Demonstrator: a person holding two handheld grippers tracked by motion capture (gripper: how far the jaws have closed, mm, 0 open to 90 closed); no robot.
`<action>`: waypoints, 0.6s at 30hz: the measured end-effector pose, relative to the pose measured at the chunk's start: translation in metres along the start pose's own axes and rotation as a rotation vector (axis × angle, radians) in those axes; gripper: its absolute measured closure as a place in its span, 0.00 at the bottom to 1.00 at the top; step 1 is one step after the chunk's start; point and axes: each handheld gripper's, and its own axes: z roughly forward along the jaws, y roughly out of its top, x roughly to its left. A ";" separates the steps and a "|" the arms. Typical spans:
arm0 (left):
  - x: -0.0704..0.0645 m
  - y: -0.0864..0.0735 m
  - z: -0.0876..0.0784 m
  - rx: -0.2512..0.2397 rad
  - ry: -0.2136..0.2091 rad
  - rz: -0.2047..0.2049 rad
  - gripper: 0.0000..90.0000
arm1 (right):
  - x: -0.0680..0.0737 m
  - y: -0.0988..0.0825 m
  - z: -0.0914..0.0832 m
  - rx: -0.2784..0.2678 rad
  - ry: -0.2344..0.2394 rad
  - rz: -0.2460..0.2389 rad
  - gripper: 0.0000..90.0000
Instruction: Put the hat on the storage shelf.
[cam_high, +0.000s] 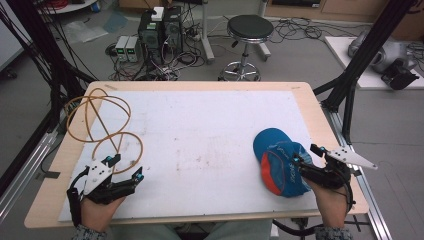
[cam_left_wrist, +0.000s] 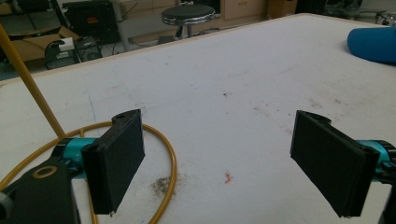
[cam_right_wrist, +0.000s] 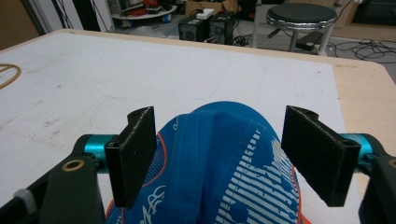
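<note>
— Two grippers, and we have both spread wide. Our right gripper (cam_high: 306, 154) sits at the lower right of the high view with the blue cap (cam_high: 279, 161) under it; in the right gripper view the cap (cam_right_wrist: 219, 163) lies between the pads (cam_right_wrist: 133, 154), neither pressing on it.

— And our left gripper (cam_high: 126, 168)?

— Lower left, holding nothing, just beside the yellow hoop (cam_high: 102, 125) of looped tubing. In the left gripper view, one loop (cam_left_wrist: 170, 158) curves under the left pad.

— What could go wrong for us?

— We judge that closing from here pinches only loose fabric at the crown, so the cap could sag or slide out on lifting. It also lies near the white board's (cam_high: 200, 125) right edge, so a nudge could push it off.
</note>
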 end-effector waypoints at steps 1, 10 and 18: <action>0.000 0.000 0.000 -0.001 -0.002 -0.002 0.20 | 0.000 0.000 0.000 0.000 0.000 0.000 0.30; 0.001 0.000 0.000 0.001 -0.003 -0.004 0.20 | 0.005 -0.003 0.003 0.041 0.005 -0.016 0.41; 0.001 0.000 0.000 -0.003 -0.003 -0.008 0.20 | 0.003 -0.008 0.007 0.109 0.043 -0.009 0.50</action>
